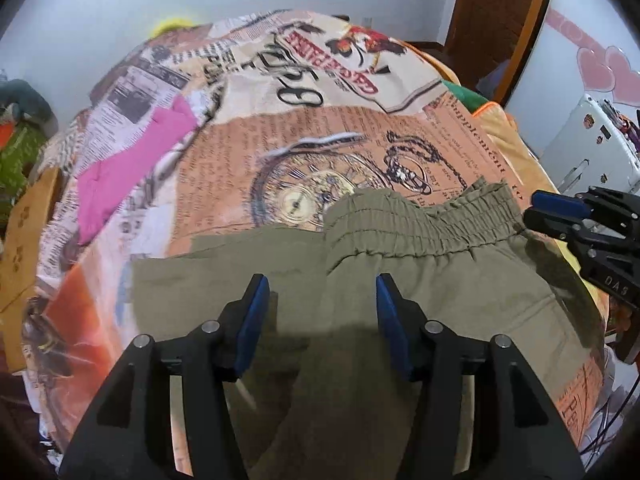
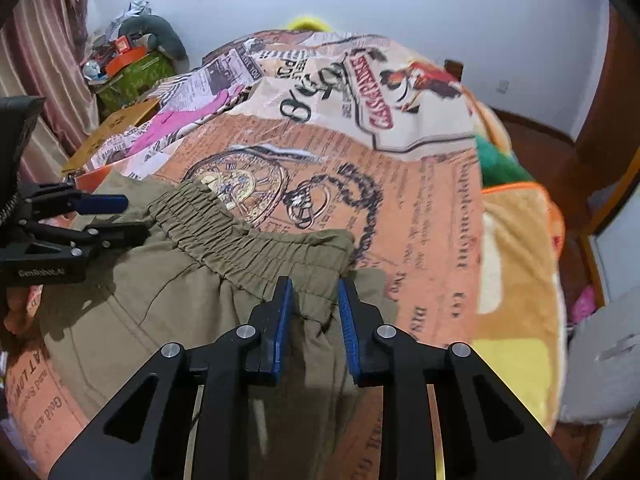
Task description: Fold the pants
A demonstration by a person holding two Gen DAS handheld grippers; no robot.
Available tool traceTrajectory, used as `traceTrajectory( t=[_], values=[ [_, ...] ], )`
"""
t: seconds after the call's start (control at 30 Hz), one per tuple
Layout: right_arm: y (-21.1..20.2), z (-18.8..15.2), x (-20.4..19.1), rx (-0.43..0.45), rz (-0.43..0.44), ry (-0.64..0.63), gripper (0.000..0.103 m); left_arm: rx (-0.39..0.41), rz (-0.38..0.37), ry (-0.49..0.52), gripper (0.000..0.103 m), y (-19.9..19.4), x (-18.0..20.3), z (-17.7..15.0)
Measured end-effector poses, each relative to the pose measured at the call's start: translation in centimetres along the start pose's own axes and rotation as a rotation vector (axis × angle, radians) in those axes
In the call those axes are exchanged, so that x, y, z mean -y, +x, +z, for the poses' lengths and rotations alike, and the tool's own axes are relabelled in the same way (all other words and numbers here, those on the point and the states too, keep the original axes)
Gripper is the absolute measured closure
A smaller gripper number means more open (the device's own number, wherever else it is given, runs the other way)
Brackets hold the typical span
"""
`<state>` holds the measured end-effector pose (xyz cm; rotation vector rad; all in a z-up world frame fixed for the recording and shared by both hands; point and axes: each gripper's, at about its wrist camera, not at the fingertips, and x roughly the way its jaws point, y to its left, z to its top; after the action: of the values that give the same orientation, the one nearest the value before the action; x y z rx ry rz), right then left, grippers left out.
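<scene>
Olive green pants (image 1: 420, 280) lie on the bed, their elastic waistband (image 1: 424, 220) at the far edge; they also show in the right wrist view (image 2: 180, 292). My left gripper (image 1: 322, 284) is open and empty, its blue pads apart just above the pants near the left part of the waistband. My right gripper (image 2: 314, 290) is open, its pads a narrow gap apart over the waistband's right end (image 2: 320, 248). The right gripper shows at the right edge of the left wrist view (image 1: 560, 208); the left gripper shows at the left of the right wrist view (image 2: 108, 216).
The bed has a newspaper-print cover (image 1: 312, 120). A pink cloth (image 1: 132, 168) lies at its far left. A brown cardboard box (image 1: 24, 240) stands left of the bed. A yellow-orange blanket (image 2: 516, 264) lies at the right. A white sewing machine (image 1: 596, 148) stands at the right.
</scene>
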<state>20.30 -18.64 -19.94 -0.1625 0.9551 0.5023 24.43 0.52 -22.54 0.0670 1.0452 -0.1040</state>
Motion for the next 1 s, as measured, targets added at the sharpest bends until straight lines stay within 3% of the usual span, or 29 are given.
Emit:
traceTrajectory(
  t=[0.13,0.3,0.57,0.87,1.0],
  values=[
    [-2.1,0.0,0.1,0.034,-0.018,0.005,0.063,0.040,0.040,-0.003,0.040,-2.4,-0.9,-0.3],
    [-4.4,-0.2,-0.3,0.082,-0.019,0.006,0.063,0.091,0.068,-0.037,0.023,-5.3,-3.0,-1.3],
    [-5.3,-1.5,-0.6,0.082,-0.007,0.031,0.061,0.059,0.081,-0.113,0.022,-5.7,-6.4,-4.1],
    [-2.0,-5.1,0.8,-0.054,0.044,0.184,0.061,-0.070,-0.027,-0.242,0.022,-1.7,-8.5,-8.1],
    [-0.9,-6.2,1.4,-0.070,0.089,0.256,0.059,-0.095,-0.097,-0.283,0.022,-0.2,-8.8,-8.4]
  ],
)
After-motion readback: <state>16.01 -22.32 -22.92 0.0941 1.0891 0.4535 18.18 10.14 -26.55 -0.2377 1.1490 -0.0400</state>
